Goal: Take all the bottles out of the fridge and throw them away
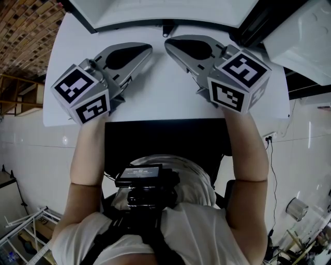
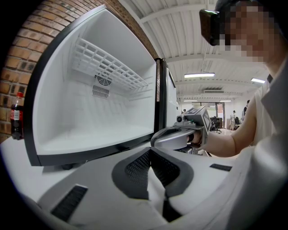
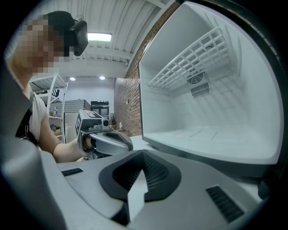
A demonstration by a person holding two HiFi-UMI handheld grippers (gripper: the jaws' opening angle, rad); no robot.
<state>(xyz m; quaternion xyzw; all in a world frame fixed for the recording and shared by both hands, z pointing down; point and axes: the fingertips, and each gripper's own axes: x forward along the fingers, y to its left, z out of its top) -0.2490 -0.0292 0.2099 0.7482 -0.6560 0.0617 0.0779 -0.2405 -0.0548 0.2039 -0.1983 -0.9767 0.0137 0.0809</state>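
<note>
On the table [image 1: 155, 98], left tool [image 1: 147, 48] and right tool [image 1: 168, 44] lie together before the fridge [image 2: 90, 108], a bottle [image 2: 16, 115] beside it.

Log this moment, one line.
left gripper shut, empty | right gripper shut, empty | fridge open, no bottles inside | bottle upright outside fridge

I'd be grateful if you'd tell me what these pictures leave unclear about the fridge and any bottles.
- Head view: the fridge is cut off by the top edge, so most of its inside is out of frame.
- Left gripper view: the bottle beside the fridge is small and sits at the dark lens rim. Its label is unreadable.
- Right gripper view: the bottle is out of frame, and the lens rim cuts off the fridge's right side.
</note>
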